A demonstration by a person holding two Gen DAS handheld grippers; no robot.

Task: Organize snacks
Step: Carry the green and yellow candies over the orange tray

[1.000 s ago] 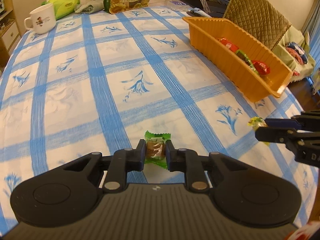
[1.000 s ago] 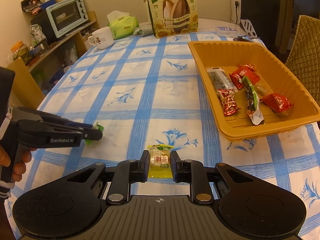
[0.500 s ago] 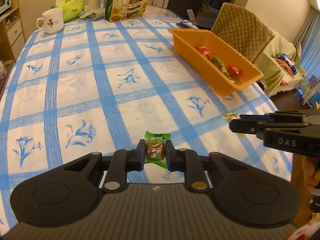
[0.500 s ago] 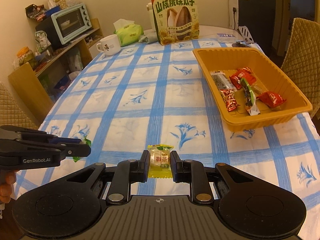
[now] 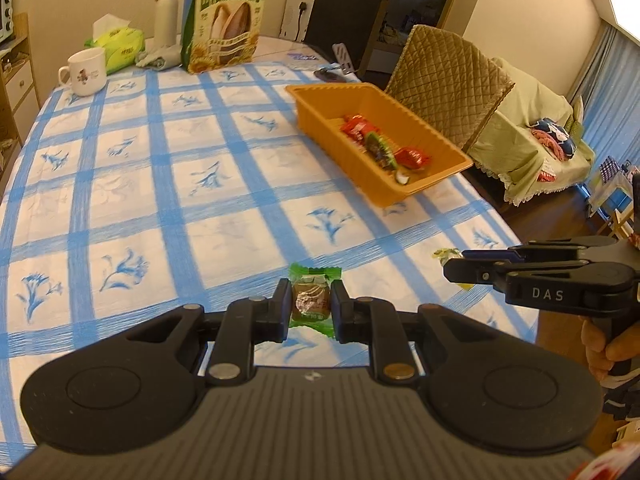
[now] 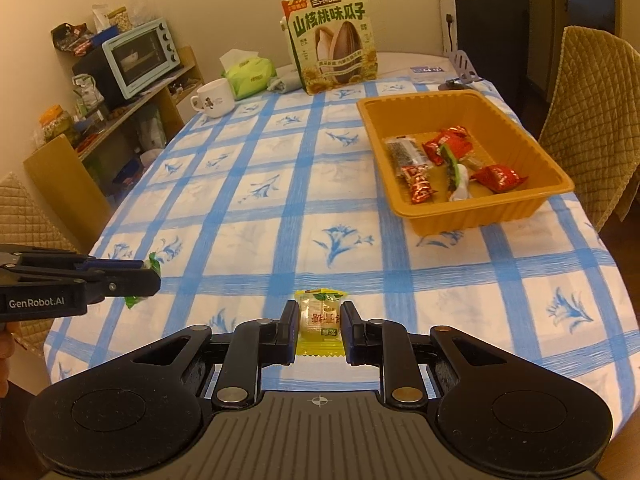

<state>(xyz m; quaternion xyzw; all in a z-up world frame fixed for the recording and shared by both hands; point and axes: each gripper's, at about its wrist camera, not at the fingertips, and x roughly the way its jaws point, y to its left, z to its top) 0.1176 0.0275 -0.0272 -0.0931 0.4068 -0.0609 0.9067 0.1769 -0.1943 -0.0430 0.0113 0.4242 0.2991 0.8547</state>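
Observation:
My left gripper (image 5: 310, 303) is shut on a green-wrapped brown candy (image 5: 311, 301) and holds it above the near part of the table. My right gripper (image 6: 319, 322) is shut on a yellow-wrapped candy (image 6: 320, 320), also held above the table. Each gripper shows in the other's view: the right gripper (image 5: 452, 267) at the right, the left gripper (image 6: 154, 276) at the left. The orange tray (image 6: 480, 212) stands at the far right with several wrapped snacks (image 6: 444, 158) in it; it also shows in the left wrist view (image 5: 436, 176).
A white mug (image 6: 214, 98), a green tissue pack (image 6: 248, 74) and a large sunflower seed bag (image 6: 334, 42) stand at the table's far end. A padded chair (image 6: 596, 120) is right of the tray. A shelf with a toaster oven (image 6: 140, 54) stands left.
Both grippers have risen and drawn back from the table with their candies still held; the tray and far objects now look smaller and further off.

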